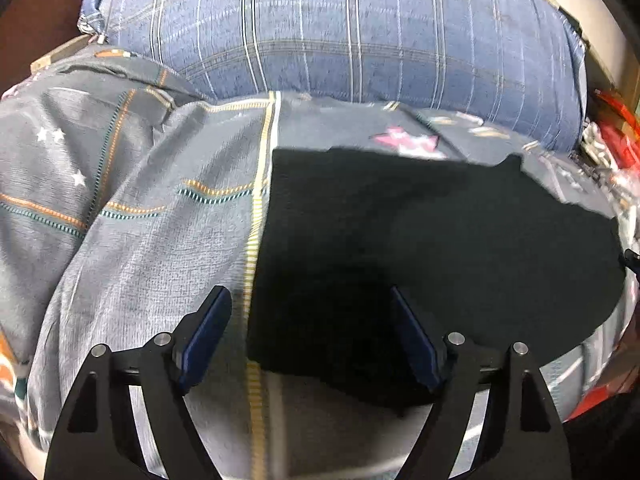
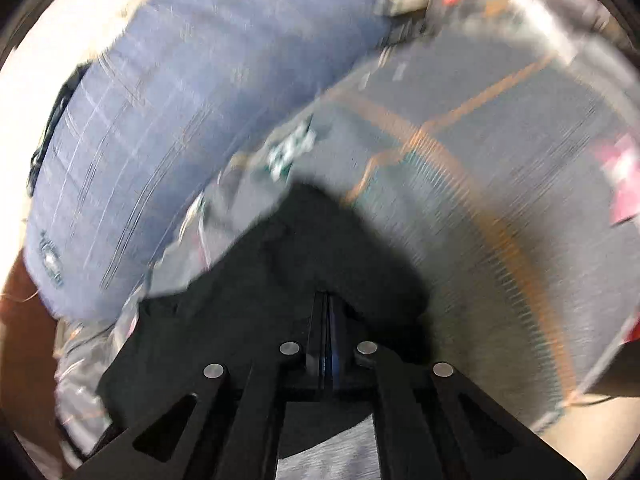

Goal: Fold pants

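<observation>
Two grippers. We see black pants (image 1: 420, 248) folded flat on bed quilt (image 1: 140, 240), near blue pillow (image 1: 340, 32). Left gripper (image 1: 308, 336) wide, empty above pants corner. Right gripper (image 2: 328, 344) nearly closed, apparently pinching pants fabric, probably carrying fold; view blurred.

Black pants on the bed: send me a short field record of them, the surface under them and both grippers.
garment: black pants, folded into a flat block
surface: grey patterned bedsheet
behind: blue plaid pillow
left gripper: open, straddling the pants' near corner, nothing gripped
right gripper: jaws nearly together over black fabric; grip unclear, view motion-blurred
</observation>
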Demonstrator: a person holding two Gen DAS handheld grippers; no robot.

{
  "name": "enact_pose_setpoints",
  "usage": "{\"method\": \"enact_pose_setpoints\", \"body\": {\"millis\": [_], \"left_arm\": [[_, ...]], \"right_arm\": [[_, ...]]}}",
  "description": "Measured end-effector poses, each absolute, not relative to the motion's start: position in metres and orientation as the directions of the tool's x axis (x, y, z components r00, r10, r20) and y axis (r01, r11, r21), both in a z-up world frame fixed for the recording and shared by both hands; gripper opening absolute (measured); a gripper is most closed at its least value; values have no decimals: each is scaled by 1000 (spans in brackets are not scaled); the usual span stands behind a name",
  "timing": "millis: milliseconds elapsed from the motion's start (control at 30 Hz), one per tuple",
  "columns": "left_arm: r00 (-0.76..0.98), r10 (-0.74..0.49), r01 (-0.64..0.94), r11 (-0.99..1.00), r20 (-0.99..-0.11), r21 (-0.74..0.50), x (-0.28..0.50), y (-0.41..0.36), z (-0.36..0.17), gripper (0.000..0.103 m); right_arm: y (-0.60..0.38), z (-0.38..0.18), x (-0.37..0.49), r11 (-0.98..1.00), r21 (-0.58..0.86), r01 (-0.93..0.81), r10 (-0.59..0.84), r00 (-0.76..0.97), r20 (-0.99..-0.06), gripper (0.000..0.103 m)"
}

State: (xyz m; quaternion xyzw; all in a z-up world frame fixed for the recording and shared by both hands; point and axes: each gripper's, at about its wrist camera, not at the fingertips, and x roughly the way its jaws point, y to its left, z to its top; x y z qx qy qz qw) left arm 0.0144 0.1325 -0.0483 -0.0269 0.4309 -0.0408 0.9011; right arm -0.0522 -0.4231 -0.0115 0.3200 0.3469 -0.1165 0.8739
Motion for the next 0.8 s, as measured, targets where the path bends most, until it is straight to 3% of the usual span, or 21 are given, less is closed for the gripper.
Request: {"method": "enact_pose_setpoints", "body": {"millis": [33, 67, 133, 333, 567, 667, 800], "left_arm": [[636, -117, 62, 993, -763, -101, 9, 129, -41, 81], [645, -136, 74, 991, -752, -115, 6, 123, -36, 81], [651, -206, 134, 978, -731, -157, 3, 106, -20, 81], [610, -363, 360, 919, -705, -161, 16, 36, 18, 81], [450, -478, 585, 796, -754, -156, 42, -52, 21, 81], [366, -514, 670, 724, -776, -164, 50, -87, 21, 81], [270, -536, 740, 647, -800, -185, 61, -126, 25, 81]], "right_arm": [[-427, -8, -60, 743, 521, 420, 36, 752, -658, 22], [-433, -10, -65, 712, 569, 412, 71, 763, -642, 38], [-441, -19, -81, 624, 653, 430, 104, 782, -614, 51], [-448, -43, -89, 507, 747, 430, 223, 772, -596, 51], [-447, -66, -79, 454, 758, 469, 297, 723, -624, 51], [-447, -68, -73, 437, 774, 457, 301, 737, -605, 60], [-453, -66, -66, 430, 788, 441, 296, 756, -584, 63]]}}
